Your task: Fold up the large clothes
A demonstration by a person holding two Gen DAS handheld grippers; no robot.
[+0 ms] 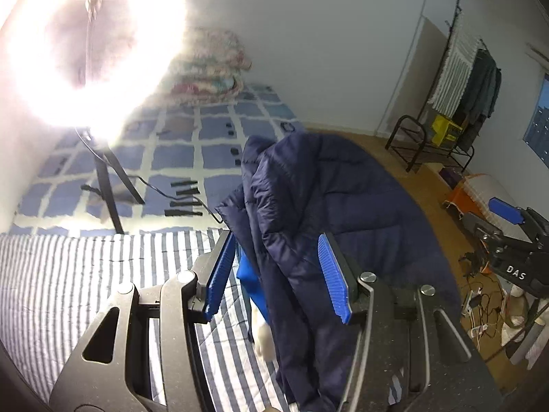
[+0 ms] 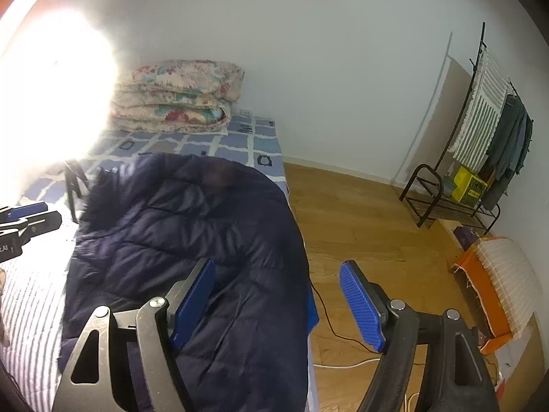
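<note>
A large navy puffer jacket [image 2: 192, 226] lies on the striped bed sheet [image 1: 68, 274], with one edge hanging over the bed's right side. In the left wrist view a raised fold of the jacket [image 1: 291, 213] runs up between the two blue pads of my left gripper [image 1: 276, 240]. The pads stand apart from the cloth, and a bit of bright blue lining [image 1: 248, 274] shows beside the left pad. My right gripper [image 2: 277, 265] is wide open at the jacket's right edge, its left finger over the cloth and its right finger over the floor.
A glaring ring light on a black tripod [image 1: 109, 178] stands on the blue checked sheet [image 2: 240, 140]. A folded floral quilt [image 2: 178, 96] sits at the bed's far end. To the right are wooden floor [image 2: 360, 213], cables [image 2: 329, 322], a clothes rack [image 2: 480, 144] and an orange box [image 2: 480, 274].
</note>
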